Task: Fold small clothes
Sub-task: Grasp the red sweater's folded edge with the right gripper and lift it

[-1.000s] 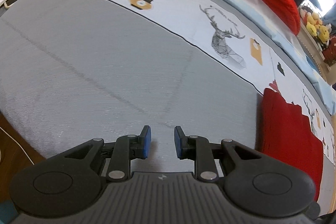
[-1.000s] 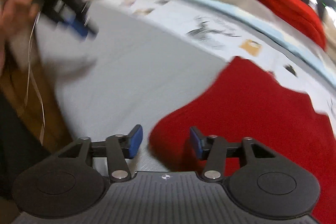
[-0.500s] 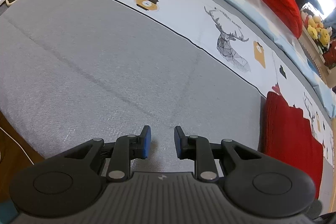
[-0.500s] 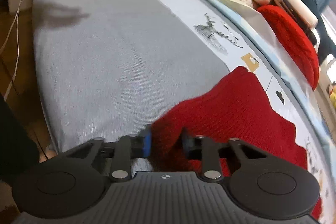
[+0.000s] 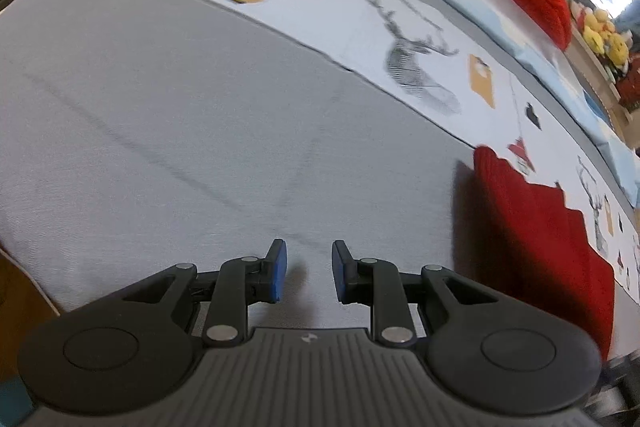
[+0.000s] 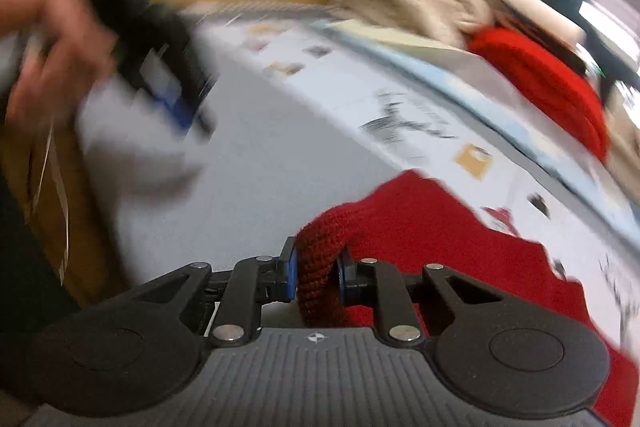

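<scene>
Right gripper clamped on a corner of the red knit garment, lying on the grey sheet. Left gripper hangs over the sheet beside it, jaws apart, empty. No fold visible; folding outstanding.

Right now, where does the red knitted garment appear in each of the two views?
Left wrist view: red knitted garment lies at the right edge, on the grey cloth.
Right wrist view: lower right, its corner pinched in the right hand-held gripper.
Shared landmark: the deer print beyond it.
</scene>
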Available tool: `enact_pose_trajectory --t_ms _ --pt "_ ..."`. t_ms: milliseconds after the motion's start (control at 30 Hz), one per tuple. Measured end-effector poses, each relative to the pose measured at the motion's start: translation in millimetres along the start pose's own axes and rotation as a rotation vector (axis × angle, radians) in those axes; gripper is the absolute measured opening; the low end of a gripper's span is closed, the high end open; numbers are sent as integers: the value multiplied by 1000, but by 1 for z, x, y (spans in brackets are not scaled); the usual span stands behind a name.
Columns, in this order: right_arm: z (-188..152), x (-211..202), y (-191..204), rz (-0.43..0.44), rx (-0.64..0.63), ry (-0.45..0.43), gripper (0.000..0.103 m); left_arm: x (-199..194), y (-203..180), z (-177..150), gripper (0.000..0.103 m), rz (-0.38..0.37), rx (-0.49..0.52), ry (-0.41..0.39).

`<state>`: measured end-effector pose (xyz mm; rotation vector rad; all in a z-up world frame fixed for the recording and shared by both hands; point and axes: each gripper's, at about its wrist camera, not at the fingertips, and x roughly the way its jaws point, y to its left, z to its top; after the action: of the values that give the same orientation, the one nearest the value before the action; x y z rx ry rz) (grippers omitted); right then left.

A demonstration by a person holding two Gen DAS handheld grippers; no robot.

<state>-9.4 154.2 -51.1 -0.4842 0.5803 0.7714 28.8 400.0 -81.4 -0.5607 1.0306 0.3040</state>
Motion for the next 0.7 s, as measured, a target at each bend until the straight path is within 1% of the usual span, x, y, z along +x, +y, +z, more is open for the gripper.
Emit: enact_pose_trajectory --t_ms 100,200,267,300,400,467,500,533,567,600,633,667,700 --pt "10 -31 -51 -40 184 -68 18 3 -32 0 26 -16 40 -5" --pt "-3 -74 -114 -128 400 -134 18 9 -71 -3 26 -38 98 -2" --pt "-27 -103 -156 -209 546 -164 17 14 -98 -7 26 -49 141 1" --pt "-45 -120 -176 -261 622 -177 17 16 -110 -9 26 -54 161 2" --pt "-100 -156 -219 -406 803 -182 17 25 -147 -15 26 -67 224 10" --pt "-144 -173 -242 -523 913 -151 17 30 -167 -19 26 -73 261 16" --pt "-167 -176 -252 -570 975 -106 17 33 -176 -21 26 -75 278 21" --pt "-191 -178 -265 -609 1047 -39 18 36 -186 -24 26 -77 296 25" --pt "-212 -177 -275 -630 1113 30 18 38 -195 -27 26 -79 314 30" --pt "-234 -177 -287 -620 1194 114 20 40 -202 -30 26 -80 331 34" --pt "-250 -177 -296 -586 1262 161 23 42 -209 -33 26 -81 347 38" --pt "-262 -182 -303 -547 1316 172 27 44 -214 -36 26 -82 361 40" --pt "-269 -190 -306 -524 1334 159 36 46 -219 -38 26 -82 374 42"
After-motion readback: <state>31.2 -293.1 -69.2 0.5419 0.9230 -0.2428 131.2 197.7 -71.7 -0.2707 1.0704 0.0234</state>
